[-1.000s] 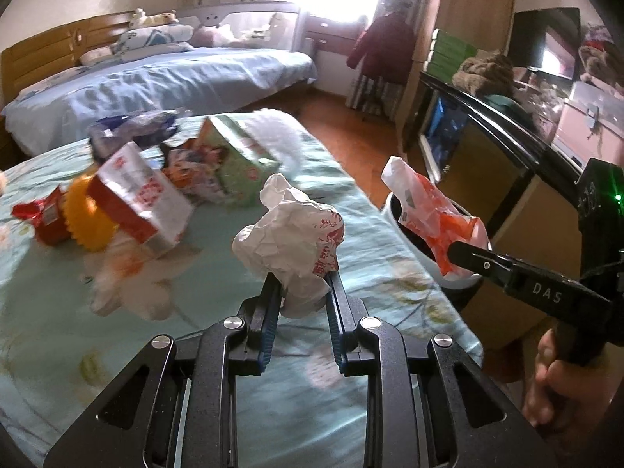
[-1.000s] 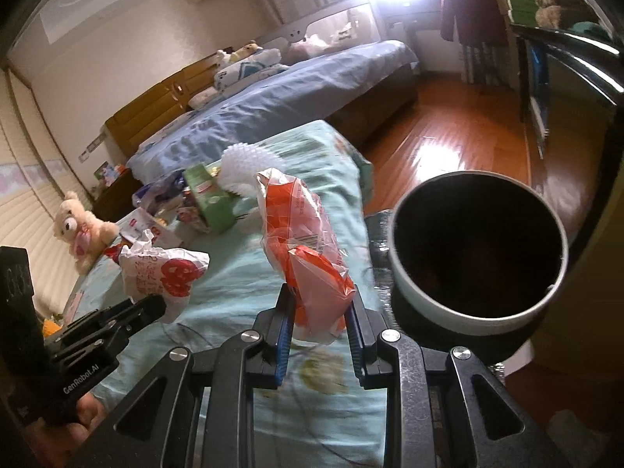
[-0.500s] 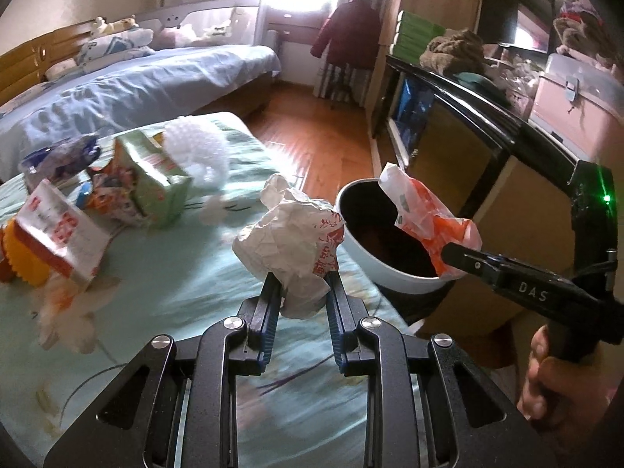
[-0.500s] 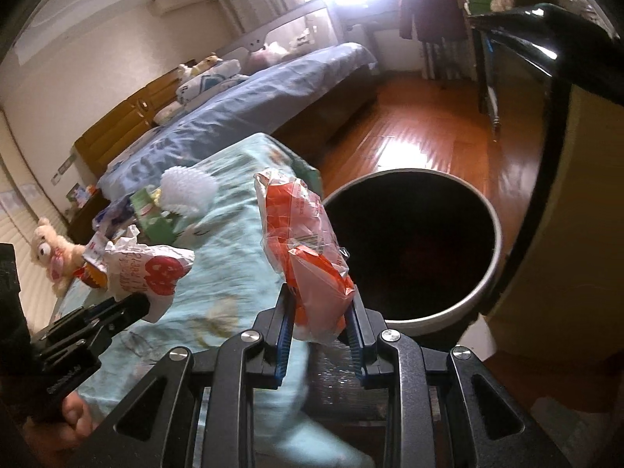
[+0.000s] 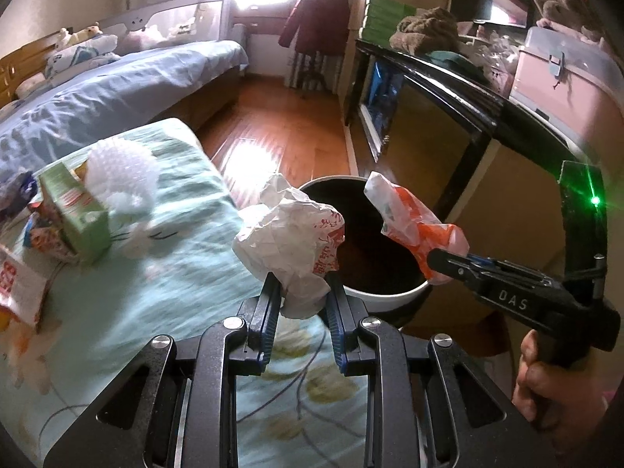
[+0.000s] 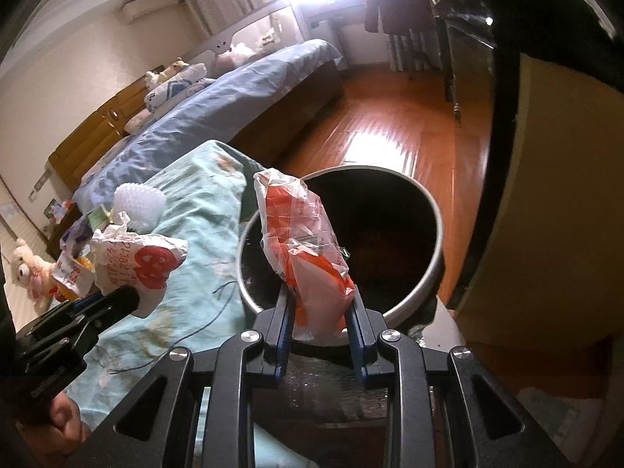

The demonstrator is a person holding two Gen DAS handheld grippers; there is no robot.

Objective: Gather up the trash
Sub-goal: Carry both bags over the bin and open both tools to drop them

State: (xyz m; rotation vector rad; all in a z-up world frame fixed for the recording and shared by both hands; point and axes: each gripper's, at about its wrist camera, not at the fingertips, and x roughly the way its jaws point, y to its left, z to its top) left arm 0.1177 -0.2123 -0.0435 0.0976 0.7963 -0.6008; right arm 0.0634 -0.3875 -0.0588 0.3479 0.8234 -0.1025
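Observation:
My left gripper (image 5: pixel 302 292) is shut on a crumpled white paper wrapper with red print (image 5: pixel 290 240), held at the table's edge beside the trash bin (image 5: pixel 394 294). My right gripper (image 6: pixel 319 304) is shut on an orange and clear plastic bag (image 6: pixel 308 241) and holds it over the near rim of the round white bin with a dark inside (image 6: pixel 435 245). The right gripper and its bag (image 5: pixel 413 218) show over the bin in the left wrist view. The left gripper and wrapper (image 6: pixel 132 257) show at the left of the right wrist view.
More trash lies on the light green floral tablecloth (image 5: pixel 156 273): a green carton (image 5: pixel 74 214), a white foam net (image 5: pixel 121 173), red and white packets (image 5: pixel 15 284). A bed (image 5: pixel 109 93) stands behind. A dark TV cabinet (image 5: pixel 448 117) is right of the bin, wood floor (image 5: pixel 280 132) beyond.
Both grippers have swung right, away from the trash pile toward the bin. The orange bag now hangs over the bin's opening and the wrapper is at the table's edge next to it.

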